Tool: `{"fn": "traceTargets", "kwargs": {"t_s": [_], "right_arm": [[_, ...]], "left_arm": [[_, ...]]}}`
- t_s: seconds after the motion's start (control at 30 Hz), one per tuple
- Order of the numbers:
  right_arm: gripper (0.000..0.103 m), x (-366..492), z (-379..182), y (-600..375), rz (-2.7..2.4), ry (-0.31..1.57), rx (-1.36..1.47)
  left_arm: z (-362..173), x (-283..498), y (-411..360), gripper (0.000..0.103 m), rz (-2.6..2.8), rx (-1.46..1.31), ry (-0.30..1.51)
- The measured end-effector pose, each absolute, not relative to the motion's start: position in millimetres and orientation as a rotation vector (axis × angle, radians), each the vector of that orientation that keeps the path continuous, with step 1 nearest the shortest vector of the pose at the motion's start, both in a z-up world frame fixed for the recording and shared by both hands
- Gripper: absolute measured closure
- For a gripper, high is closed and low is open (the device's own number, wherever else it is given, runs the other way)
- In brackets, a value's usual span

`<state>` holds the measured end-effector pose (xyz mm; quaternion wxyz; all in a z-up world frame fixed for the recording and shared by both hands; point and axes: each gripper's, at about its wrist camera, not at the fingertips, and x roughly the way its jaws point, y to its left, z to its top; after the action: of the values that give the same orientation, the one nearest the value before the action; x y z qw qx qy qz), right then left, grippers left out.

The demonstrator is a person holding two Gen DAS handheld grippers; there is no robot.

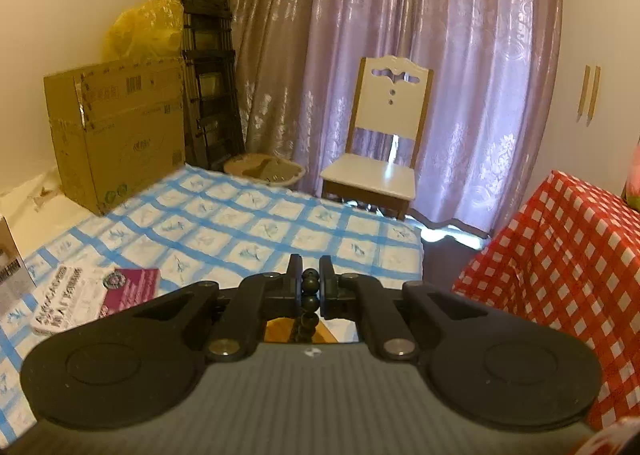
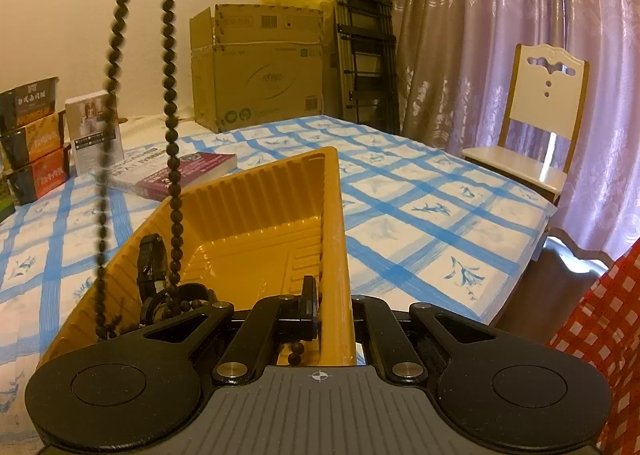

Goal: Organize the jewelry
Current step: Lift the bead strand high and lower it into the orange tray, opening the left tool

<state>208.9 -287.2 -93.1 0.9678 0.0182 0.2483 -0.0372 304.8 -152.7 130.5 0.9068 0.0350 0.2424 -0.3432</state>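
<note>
Here, a string of dark round beads [image 2: 170, 67] hung from the left claw [image 1: 310, 287], its fingers pinching two beads.
The strand's glossy wooden-looking beads dropped into a ribbed, shiny orange plastic tray [image 2: 256, 199], ahead-left of the right claw [image 2: 334, 307], which was pressed together on the tray's right wall. Smooth checked cloth [image 2: 420, 223] lay bare beyond that wall, ending at the bed's edge.
</note>
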Motion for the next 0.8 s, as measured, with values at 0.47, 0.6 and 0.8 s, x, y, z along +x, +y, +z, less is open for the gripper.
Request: {"fn": "traceTargets", "kwargs": {"t_s": [0.47, 0.6, 0.8], "right_arm": [[0.099, 210.8, -93.6, -287.5, -0.075, 0.503, 0.035], [0.099, 211.0, -94.7, -288.0, -0.076, 0.506, 0.037], [0.099, 209.8, -95.4, -288.1, -0.076, 0.505, 0.037]], "left_arm": [[19.0, 321.6, -157.2, 0.096, -0.711, 0.038, 0.812], [12.6, 323.6, -155.6, 0.075, -0.700, 0.026, 0.824], [10.8, 325.0, -145.0, 0.068, -0.650, 0.019, 0.822]]}}
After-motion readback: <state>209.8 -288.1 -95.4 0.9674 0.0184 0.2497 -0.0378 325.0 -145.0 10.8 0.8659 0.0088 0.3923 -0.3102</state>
